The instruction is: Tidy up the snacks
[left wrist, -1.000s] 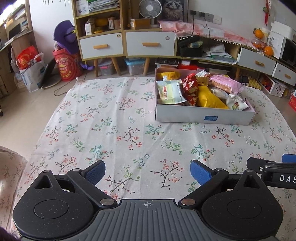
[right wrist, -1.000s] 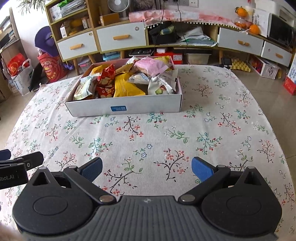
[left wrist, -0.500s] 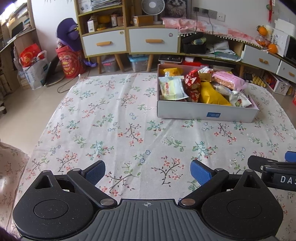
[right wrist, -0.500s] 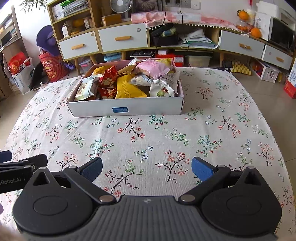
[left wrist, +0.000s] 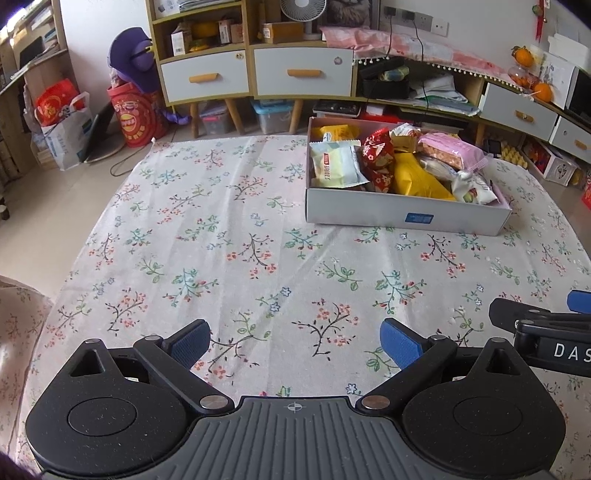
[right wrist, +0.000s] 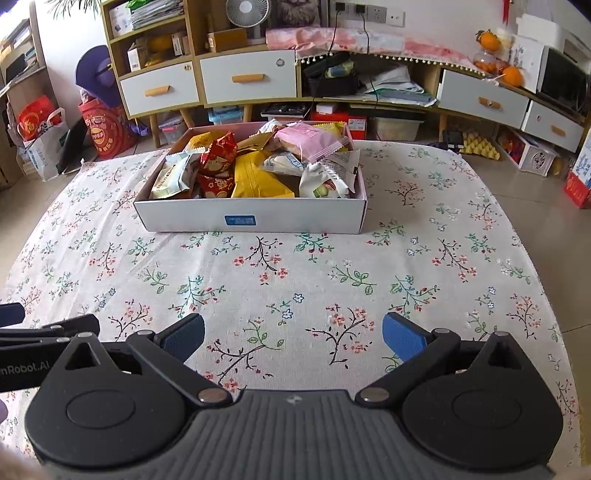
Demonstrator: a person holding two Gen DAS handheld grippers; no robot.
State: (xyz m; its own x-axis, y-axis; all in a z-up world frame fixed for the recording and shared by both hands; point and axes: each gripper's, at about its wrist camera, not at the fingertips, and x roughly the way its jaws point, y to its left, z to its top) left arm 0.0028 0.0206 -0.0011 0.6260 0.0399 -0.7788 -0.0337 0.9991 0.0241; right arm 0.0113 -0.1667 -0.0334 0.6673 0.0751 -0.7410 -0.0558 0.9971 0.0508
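A white cardboard box [left wrist: 406, 216] [right wrist: 251, 218] stands at the far side of the floral tablecloth [left wrist: 240, 258] and is piled with snack packets. Among them are a yellow bag [right wrist: 258, 177], a red bag [right wrist: 218, 155], a pink pack [right wrist: 310, 142] and a pale green pack [left wrist: 336, 166]. My left gripper [left wrist: 295, 343] is open and empty over the near cloth. My right gripper [right wrist: 293, 336] is open and empty, also near the front edge. Each gripper shows at the side of the other's view.
Behind the table stand a wooden cabinet with grey drawers [right wrist: 251, 79], a fan [right wrist: 242, 11], a red bag [left wrist: 136, 114] on the floor and storage bins [left wrist: 273, 114]. The cloth hangs over the table edges left and right.
Both grippers have drawn back and risen slightly; the box looks a little farther and lower in both views. Both stay open and empty.
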